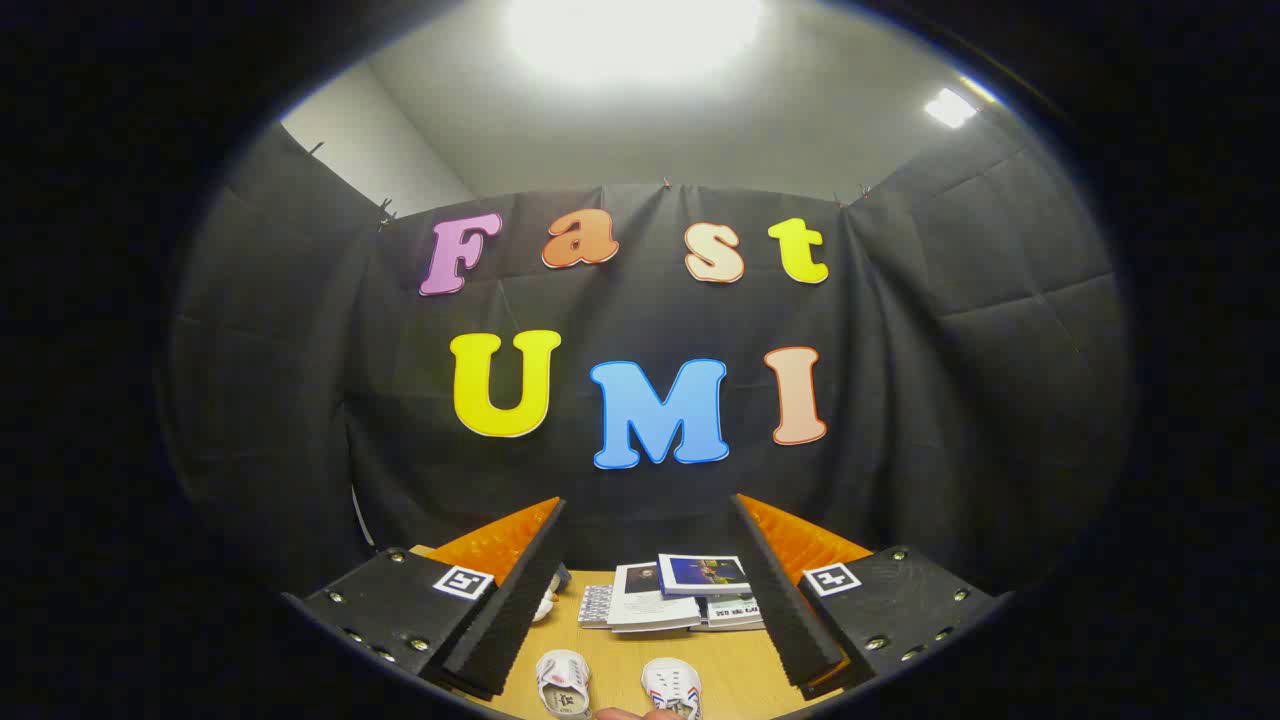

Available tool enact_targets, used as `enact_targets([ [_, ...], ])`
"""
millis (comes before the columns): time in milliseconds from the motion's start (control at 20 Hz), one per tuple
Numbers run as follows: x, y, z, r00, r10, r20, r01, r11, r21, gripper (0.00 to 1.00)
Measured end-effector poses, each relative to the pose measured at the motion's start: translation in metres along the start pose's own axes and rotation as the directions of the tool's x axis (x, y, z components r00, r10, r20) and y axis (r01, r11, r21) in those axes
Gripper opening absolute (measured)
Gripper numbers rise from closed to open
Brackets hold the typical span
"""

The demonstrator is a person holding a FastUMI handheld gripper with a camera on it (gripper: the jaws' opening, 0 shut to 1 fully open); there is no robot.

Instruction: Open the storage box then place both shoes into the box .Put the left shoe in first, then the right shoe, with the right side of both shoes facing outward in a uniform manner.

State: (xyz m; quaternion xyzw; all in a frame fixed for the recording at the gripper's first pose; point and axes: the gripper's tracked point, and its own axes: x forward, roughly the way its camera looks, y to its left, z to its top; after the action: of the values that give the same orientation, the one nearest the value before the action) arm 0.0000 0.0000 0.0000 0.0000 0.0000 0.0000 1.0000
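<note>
Between the spread, empty fingers of the gripper [645, 600], two white shoes [563, 683] lie on the wooden table [745, 665] before stacked booklets [680, 595]. Nothing looks begun; opening the storage box comes first.

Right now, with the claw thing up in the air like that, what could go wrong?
The gripper hangs open above the wooden table, holding nothing. Two risks, as I judge them:
1. The two white shoes look nearly alike from here, so the right one might get picked first instead of the left.
2. A stack of books lies just beyond the shoes; a forward reach could bump it.
</note>
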Motion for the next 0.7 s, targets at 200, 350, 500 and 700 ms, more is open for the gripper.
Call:
enact_targets([
  [200,0.009,-0.001,0.001,1.000,0.012,-0.001,-0.012,1.000,-0.001,0.97],
  [350,0.016,-0.003,-0.003,1.000,0.018,-0.006,-0.018,1.000,0.006,0.97],
  [500,0.023,-0.008,-0.006,1.000,0.016,-0.012,-0.016,1.000,0.010,0.97],
  [700,0.027,-0.009,-0.006,1.000,0.023,-0.011,-0.023,1.000,0.019,0.97],
])
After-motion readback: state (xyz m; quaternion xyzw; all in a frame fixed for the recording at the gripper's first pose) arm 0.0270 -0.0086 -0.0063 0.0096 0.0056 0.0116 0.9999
